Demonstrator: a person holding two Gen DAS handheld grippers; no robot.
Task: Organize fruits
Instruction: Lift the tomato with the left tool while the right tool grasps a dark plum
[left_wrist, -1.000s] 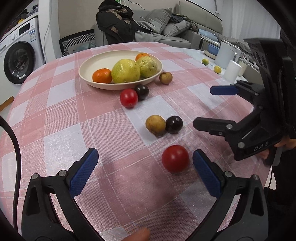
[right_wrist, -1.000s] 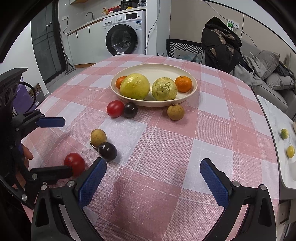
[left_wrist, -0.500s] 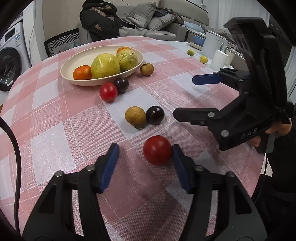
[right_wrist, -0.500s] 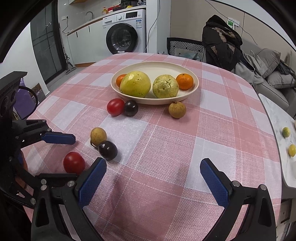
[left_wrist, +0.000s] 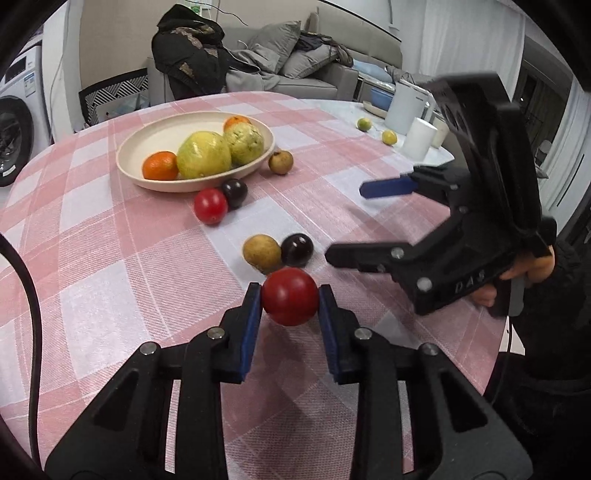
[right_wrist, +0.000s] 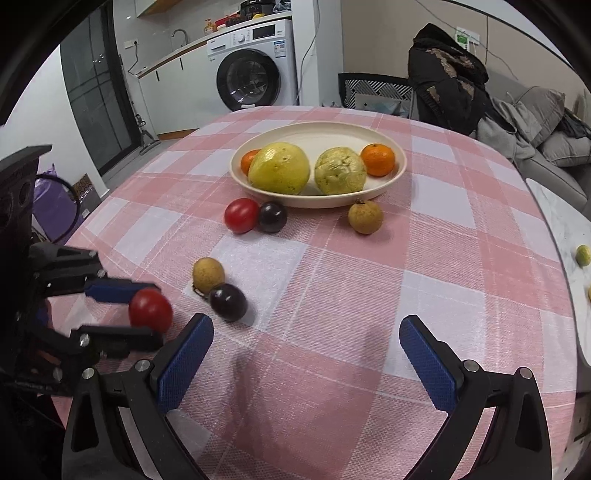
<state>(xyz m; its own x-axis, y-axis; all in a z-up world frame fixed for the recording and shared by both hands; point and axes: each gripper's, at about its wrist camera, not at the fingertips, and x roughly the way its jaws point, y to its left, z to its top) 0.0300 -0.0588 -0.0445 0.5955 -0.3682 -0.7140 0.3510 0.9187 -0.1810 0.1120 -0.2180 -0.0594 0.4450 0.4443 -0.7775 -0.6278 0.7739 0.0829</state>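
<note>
Red fruit (left_wrist: 290, 301) sits at table's (left_wrist: 110, 258) near edge, clamped between the left gripper's (left_wrist: 290, 302) blue pads. Only the right wrist view shows the right gripper (right_wrist: 306, 354) wide apart, empty; plate (right_wrist: 400, 168) toward twelve o'clock.

Black grippers, blue-padded fingers (left_wrist: 251, 325)

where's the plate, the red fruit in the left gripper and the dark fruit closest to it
plate (left_wrist: 131, 162), left wrist view, bare front-left rim
red fruit (left_wrist: 290, 301), left wrist view, middle of its front
dark fruit (left_wrist: 296, 249), left wrist view, centre of its skin
</note>
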